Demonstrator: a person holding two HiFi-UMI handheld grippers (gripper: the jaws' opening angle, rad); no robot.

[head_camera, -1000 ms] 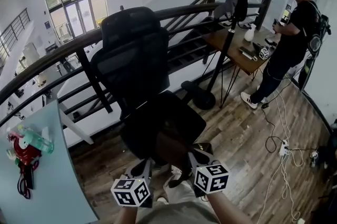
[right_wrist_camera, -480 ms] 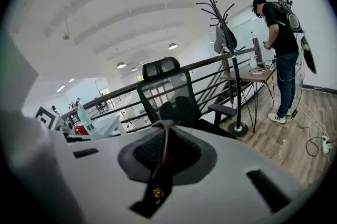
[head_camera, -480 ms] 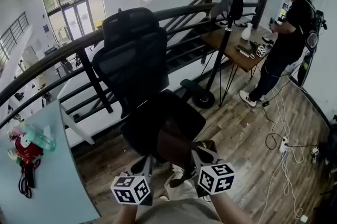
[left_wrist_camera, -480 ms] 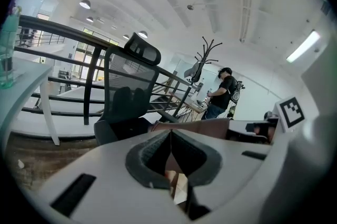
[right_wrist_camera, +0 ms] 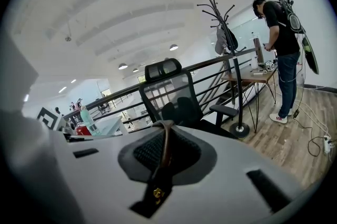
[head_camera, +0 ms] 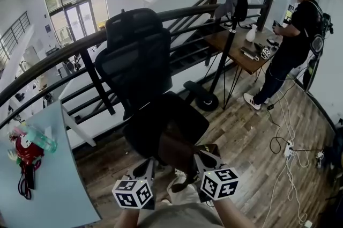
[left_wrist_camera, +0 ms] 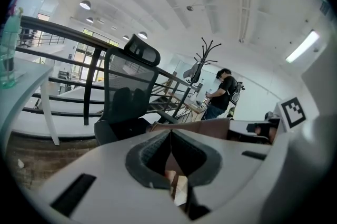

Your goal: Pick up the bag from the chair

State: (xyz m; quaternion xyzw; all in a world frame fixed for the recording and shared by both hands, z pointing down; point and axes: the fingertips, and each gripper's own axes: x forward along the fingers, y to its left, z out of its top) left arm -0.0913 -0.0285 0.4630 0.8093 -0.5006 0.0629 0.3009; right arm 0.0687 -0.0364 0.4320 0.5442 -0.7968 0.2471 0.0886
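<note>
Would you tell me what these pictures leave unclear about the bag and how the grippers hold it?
Head view: the left gripper and right gripper tips blend into the dark chair; their hold on the bag is unreadable.
Right gripper view: only a brown strap shows between the shut jaws; the gripper body hides the bag.
Bag's full shape: nowhere in full view.

A dark railing [head_camera: 187, 9] borders the wood-plank floor [head_camera: 252, 141], with a coat stand [head_camera: 206, 102] beside a wooden desk [head_camera: 244, 58].

No words, brands or numbers can be read on anything in view.
</note>
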